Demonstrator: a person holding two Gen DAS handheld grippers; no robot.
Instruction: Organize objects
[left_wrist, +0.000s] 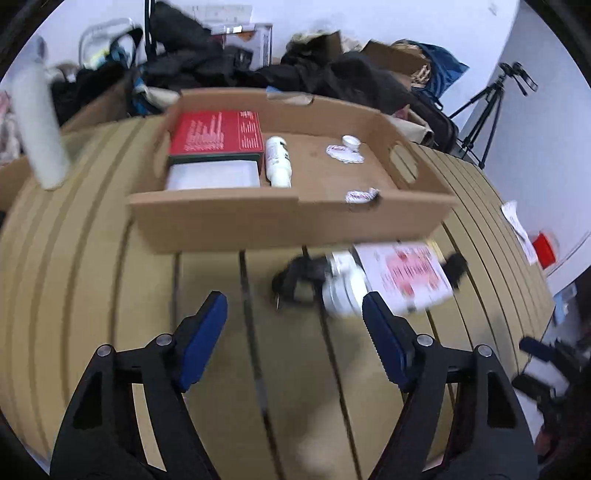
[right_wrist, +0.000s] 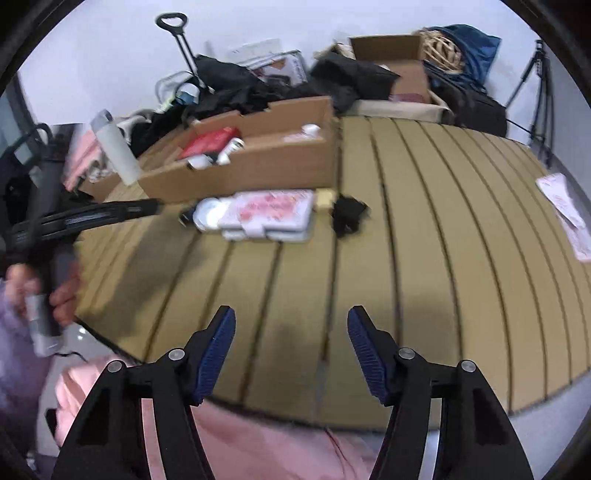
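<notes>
Left gripper (left_wrist: 293, 314): fingers apart, nothing between them, held over the table (left_wrist: 92, 295) just short of the box (left_wrist: 288, 221). Right gripper (right_wrist: 291, 325): fingers apart, empty, over the table's near edge, well back from the box.

Loose, in front of the box, nearest the left gripper:
- White jar (left_wrist: 343, 288), on its side, just ahead of that gripper's right finger.
- Black item (left_wrist: 299, 275), touching the jar on its left; kind not discernible through blur.
- White-and-pink packet (left_wrist: 404, 275), right of the jar, overlapping it.
- A second black item (right_wrist: 349, 214), right of the packet.

Inside the box:
- Red carton (left_wrist: 216, 134), far left corner.
- Pale flat pack (left_wrist: 212, 175), against the near wall, in front of the carton.
- White bottle (left_wrist: 277, 162), lying beside the carton.
- Small white cup (left_wrist: 351, 142) and two foil-like lids (left_wrist: 345, 153), right half.

Elsewhere:
- White cylinder (left_wrist: 37, 122), standing left of the box.
- Paper sheet (right_wrist: 567, 218), far right of the box, at the table's edge.

Status, by judgement: roughly half done. Several items were boxed; the jar, packet and black items remained outside, the jar likeliest to be taken next.
</notes>
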